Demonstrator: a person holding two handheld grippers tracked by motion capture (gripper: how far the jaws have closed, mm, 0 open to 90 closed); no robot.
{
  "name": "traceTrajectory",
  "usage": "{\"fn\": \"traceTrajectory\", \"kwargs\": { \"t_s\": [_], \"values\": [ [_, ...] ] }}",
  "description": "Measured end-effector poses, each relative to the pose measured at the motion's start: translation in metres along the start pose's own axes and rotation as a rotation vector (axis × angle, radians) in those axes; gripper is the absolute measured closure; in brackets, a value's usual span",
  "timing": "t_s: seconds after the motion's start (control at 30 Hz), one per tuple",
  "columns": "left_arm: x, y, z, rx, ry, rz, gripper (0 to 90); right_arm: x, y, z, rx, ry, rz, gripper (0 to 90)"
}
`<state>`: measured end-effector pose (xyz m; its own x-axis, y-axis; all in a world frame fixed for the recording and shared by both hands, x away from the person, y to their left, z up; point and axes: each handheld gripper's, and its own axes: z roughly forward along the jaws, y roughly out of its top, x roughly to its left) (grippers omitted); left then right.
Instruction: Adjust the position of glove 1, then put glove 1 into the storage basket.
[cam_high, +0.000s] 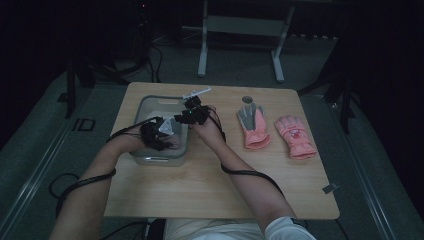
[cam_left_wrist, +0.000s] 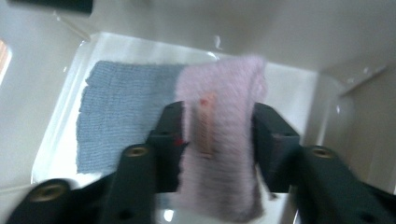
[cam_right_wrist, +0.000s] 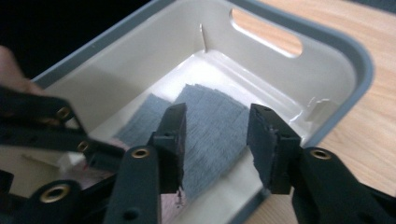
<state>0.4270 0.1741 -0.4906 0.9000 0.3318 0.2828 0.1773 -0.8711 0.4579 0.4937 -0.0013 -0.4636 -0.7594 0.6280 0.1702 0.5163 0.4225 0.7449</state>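
Hovering half-open inside the bin (cam_high: 150, 102), both grippers grip nothing; pink gloves (cam_high: 254, 127) lie well aside.

Dim room: grey carpeted floor (cam_high: 240, 65), white-legged frame (cam_high: 240, 30) beyond light wooden table (cam_high: 200, 185), dark surroundings.

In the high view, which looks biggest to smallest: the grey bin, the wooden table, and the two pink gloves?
1. wooden table
2. grey bin
3. The two pink gloves, palm-up glove and right-hand glove, look about alike, so no ranking between them.
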Motion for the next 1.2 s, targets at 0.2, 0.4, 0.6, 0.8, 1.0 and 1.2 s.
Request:
{"fn": "traceTrajectory", "kwargs": {
  "t_s": [0.2,0.4,0.6,0.8,1.0,1.2],
  "values": [
    [0.002,0.007,-0.014,-0.061,0.046,-0.094,21.9,0.000,-0.003,-0.019,-0.028,0.017,-0.016,51.3],
    [0.005,0.015,-0.030,-0.106,0.015,-0.191,13.5,-0.001,-0.010,-0.039,-0.049,0.017,-0.028,52.8],
    [-0.006,0.023,-0.043,-0.235,-0.010,-0.280,6.3,-0.004,-0.022,-0.061,-0.065,0.007,-0.057,53.6],
    [-0.022,0.032,-0.049,-0.359,-0.002,-0.330,5.4,-0.012,-0.037,-0.083,-0.061,-0.013,-0.078,54.5],
    [-0.045,0.045,-0.056,-0.434,0.005,-0.354,5.6,-0.022,-0.053,-0.109,-0.070,-0.039,-0.097,54.8],
    [-0.077,0.062,-0.056,-0.502,0.006,-0.314,5.6,-0.040,-0.067,-0.134,-0.097,-0.081,-0.101,55.4]
  ]
}}
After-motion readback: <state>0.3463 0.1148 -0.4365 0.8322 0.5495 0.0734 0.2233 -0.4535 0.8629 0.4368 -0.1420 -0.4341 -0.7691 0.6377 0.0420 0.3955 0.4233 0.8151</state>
